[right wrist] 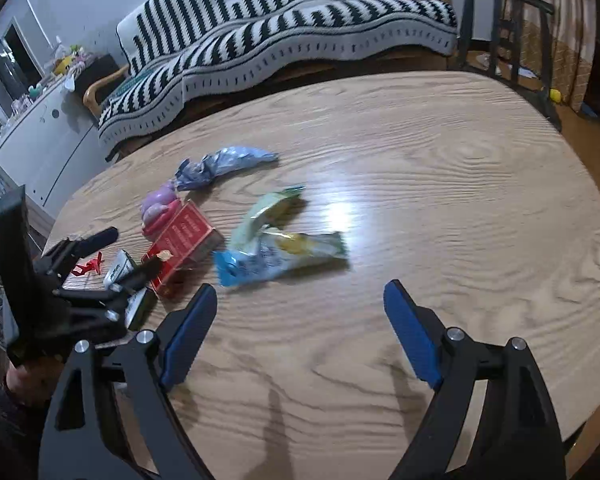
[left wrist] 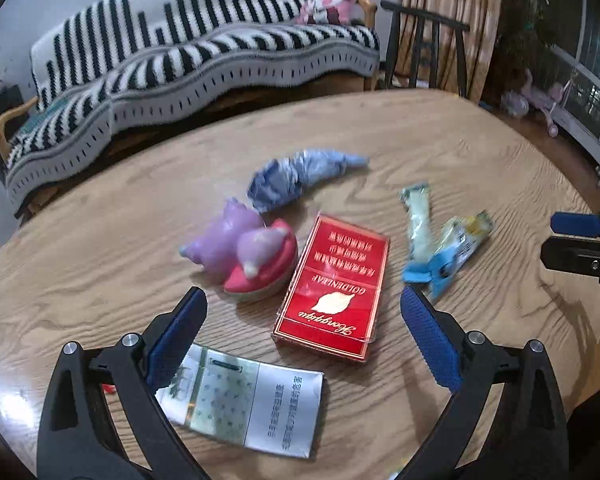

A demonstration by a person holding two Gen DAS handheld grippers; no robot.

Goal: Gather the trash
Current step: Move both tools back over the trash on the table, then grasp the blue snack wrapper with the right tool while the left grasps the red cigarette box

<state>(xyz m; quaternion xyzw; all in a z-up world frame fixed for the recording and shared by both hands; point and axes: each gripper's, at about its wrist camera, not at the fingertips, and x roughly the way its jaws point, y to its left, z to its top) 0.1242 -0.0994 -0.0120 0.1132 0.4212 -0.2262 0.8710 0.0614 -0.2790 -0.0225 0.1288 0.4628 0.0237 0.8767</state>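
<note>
Trash lies on a wooden table [left wrist: 440, 148]. A red cigarette pack [left wrist: 334, 290] is just ahead of my open, empty left gripper [left wrist: 304, 308]. A silver-white cigarette pack [left wrist: 244, 404] lies between its fingers, near the left pad. A crumpled blue wrapper [left wrist: 296, 178] lies farther back. Two snack wrappers, pale green [left wrist: 418, 222] and blue-yellow [left wrist: 452, 258], lie to the right. My right gripper [right wrist: 300, 300] is open and empty above bare wood, short of the blue-yellow wrapper [right wrist: 280, 258] and the pale green one [right wrist: 260, 216].
A purple and pink toy [left wrist: 244, 250] sits left of the red pack. A small red scrap [right wrist: 90, 266] lies by the left gripper [right wrist: 112, 254] in the right wrist view. A striped sofa [left wrist: 188, 60] and a dark chair [left wrist: 424, 40] stand behind the table.
</note>
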